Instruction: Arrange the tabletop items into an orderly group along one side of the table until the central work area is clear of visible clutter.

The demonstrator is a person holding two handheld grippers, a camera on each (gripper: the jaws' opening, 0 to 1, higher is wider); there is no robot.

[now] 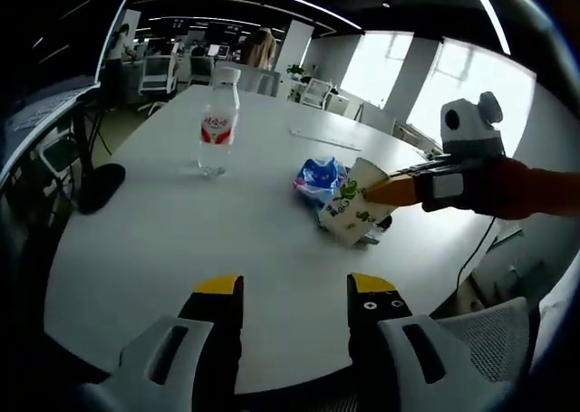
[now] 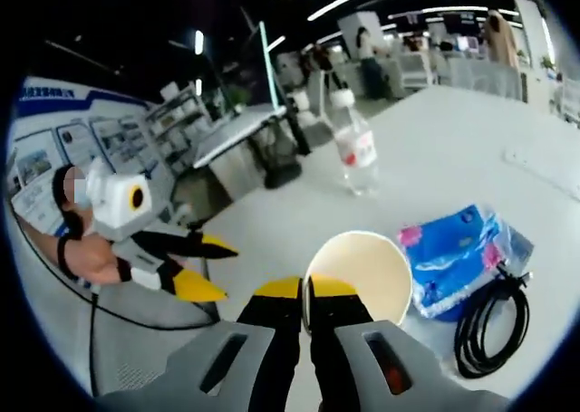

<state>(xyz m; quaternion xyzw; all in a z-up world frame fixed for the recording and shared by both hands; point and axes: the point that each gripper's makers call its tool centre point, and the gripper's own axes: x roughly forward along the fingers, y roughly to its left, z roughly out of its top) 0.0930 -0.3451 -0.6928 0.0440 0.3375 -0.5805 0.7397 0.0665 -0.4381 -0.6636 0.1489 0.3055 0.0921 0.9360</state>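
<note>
A white paper cup (image 1: 355, 215) with green print lies tilted on the white table (image 1: 181, 231), and my right gripper (image 1: 379, 191) reaches in from the right, shut on its rim. In the right gripper view the jaws (image 2: 306, 292) pinch the near rim of the open cup (image 2: 362, 272). A blue tissue pack (image 1: 317, 178) (image 2: 458, 253) lies right behind the cup. A black coiled cable (image 2: 494, 320) sits beside the pack. A clear water bottle (image 1: 217, 122) (image 2: 355, 145) with a red label stands upright farther back. My left gripper (image 1: 294, 290) (image 2: 198, 263) hovers open over the near table edge, holding nothing.
A thin flat strip (image 1: 326, 138) lies on the far part of the table. A white mesh chair (image 1: 489, 340) stands at the near right edge. Desks, chairs (image 1: 159, 72) and people fill the office beyond the table.
</note>
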